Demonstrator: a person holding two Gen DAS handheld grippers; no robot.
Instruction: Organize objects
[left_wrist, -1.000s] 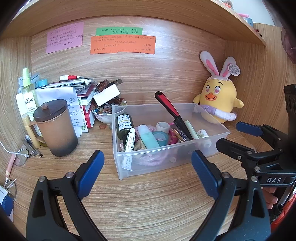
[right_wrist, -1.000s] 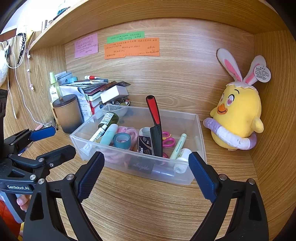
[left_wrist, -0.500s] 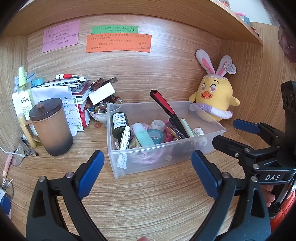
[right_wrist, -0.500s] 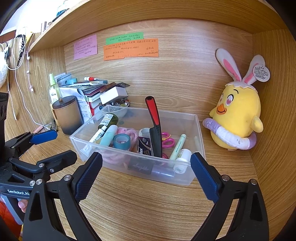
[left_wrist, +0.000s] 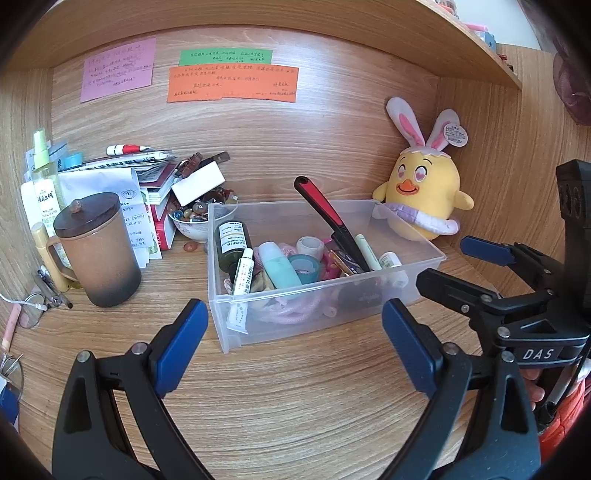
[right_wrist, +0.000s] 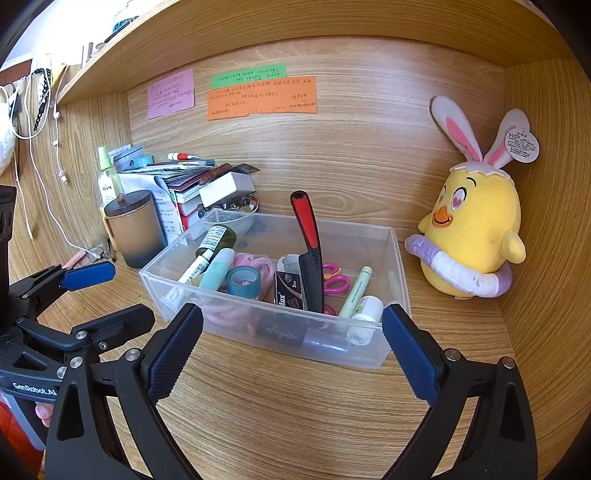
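Standing at the far left of the wood-grain desk (left_wrist: 295, 387), a matte brown ceramic mug (left_wrist: 99, 254) with a dark knobbed lid sits in front of a leaning heap of papers and books (left_wrist: 147, 184), with a small white bowl of glossy beads (left_wrist: 197, 221) just to its right. Next comes the clear plastic bin (right_wrist: 295, 332), rectangular and thin-walled, touching the bowl at its back left corner. Inside, from left to right, lie a dark green glass bottle (left_wrist: 231, 245), a white tube (left_wrist: 242, 277), a pale teal cylinder (left_wrist: 279, 267), a teal tape roll (right_wrist: 242, 281), coiled pink cord (left_wrist: 291, 310), a knife with a red and black handle (right_wrist: 309, 251) leaning upright, pink scissors (right_wrist: 334, 278) and a slim pale green pen (right_wrist: 354, 291). Well to the right, in the corner, sits a fuzzy yellow chick plush (right_wrist: 472, 229) with rabbit ears.

Both tools hover over the desk in front of the bin, apart from it. Wide apart and holding nothing, the left gripper (left_wrist: 291, 350) has blue ribbed pads that frame the bin's near wall. Likewise spread wide and empty, the right gripper (right_wrist: 291, 350) faces the bin's long side.
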